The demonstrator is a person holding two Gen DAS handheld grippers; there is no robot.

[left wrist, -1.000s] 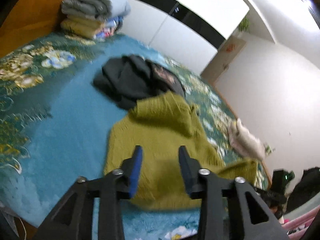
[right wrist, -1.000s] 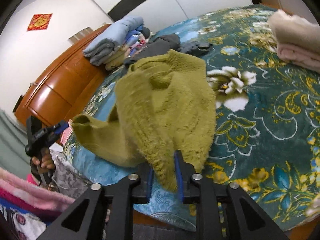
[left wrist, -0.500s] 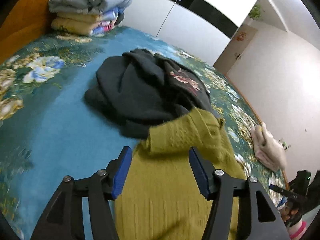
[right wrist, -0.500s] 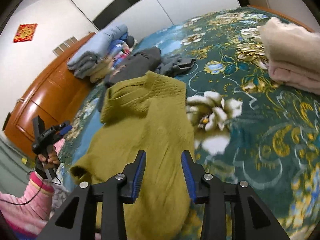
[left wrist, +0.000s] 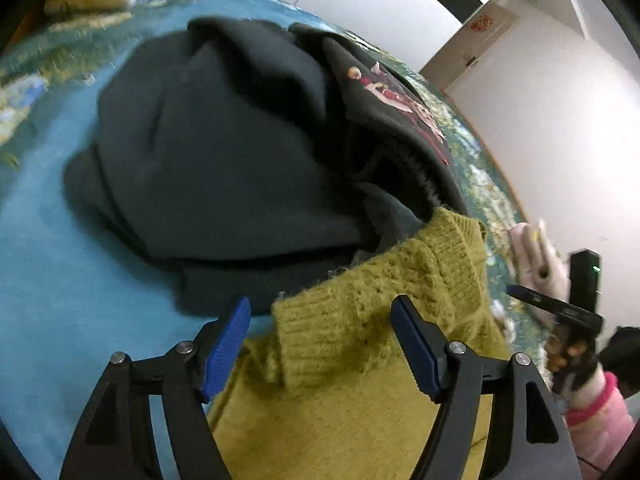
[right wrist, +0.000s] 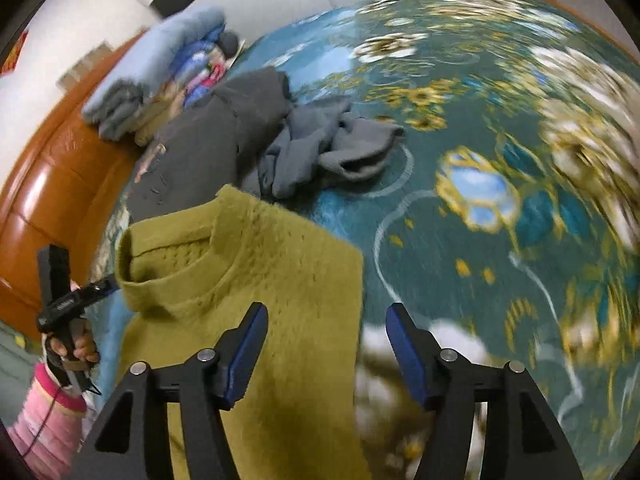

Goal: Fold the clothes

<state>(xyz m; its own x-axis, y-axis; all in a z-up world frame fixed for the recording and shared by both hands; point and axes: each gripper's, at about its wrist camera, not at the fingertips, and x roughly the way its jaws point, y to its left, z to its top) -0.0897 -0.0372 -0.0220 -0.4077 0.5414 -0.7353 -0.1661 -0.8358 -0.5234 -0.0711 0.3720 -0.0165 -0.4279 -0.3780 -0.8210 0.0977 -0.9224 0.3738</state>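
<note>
An olive-green knitted sweater lies on the teal floral bedspread, its ribbed collar toward the dark clothes. My left gripper is open, its jaws wide apart and low over the collar's left part. In the right wrist view the sweater lies flat with its collar at the far left. My right gripper is open and empty over the sweater's right shoulder edge. A heap of black and grey clothes lies just beyond the collar.
A stack of folded blankets sits against the orange wooden headboard. Loose grey garments lie beyond the sweater. A folded pink item lies at the bed's right. The other hand's gripper shows at left.
My right gripper has let go of the sweater and opened wide. Both grippers have moved forward along the sweater to its collar end, and the left one has opened wider.
</note>
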